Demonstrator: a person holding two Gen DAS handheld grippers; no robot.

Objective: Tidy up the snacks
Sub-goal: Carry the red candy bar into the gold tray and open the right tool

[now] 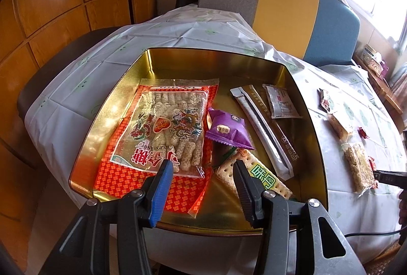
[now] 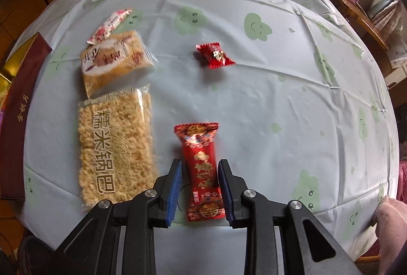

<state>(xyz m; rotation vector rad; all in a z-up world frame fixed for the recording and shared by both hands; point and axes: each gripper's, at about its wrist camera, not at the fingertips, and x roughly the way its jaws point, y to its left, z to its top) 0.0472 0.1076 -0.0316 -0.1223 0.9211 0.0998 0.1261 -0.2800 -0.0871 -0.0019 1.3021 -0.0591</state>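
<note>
A gold tin tray (image 1: 309, 107) holds a big red candy bag (image 1: 162, 132), a purple snack packet (image 1: 229, 131), a cracker pack (image 1: 257, 174), a long silver stick pack (image 1: 264, 132) and a small sachet (image 1: 281, 102). My left gripper (image 1: 203, 169) is open and empty above the tray's near side. My right gripper (image 2: 199, 168) is open, with its fingers on either side of a red snack packet (image 2: 201, 160) on the tablecloth. To its left lie a rice cracker bar (image 2: 114, 145), a cake packet (image 2: 114, 61) and a small pink-white packet (image 2: 109, 24). A small red candy (image 2: 215, 55) lies farther off.
The table has a pale blue cloth (image 2: 279, 97) with green prints. The tray's dark red wall (image 2: 20, 107) is at the left edge of the right wrist view. A grey, yellow and blue chair back (image 1: 279, 8) stands behind the table. A wooden shelf (image 2: 356, 8) is at far right.
</note>
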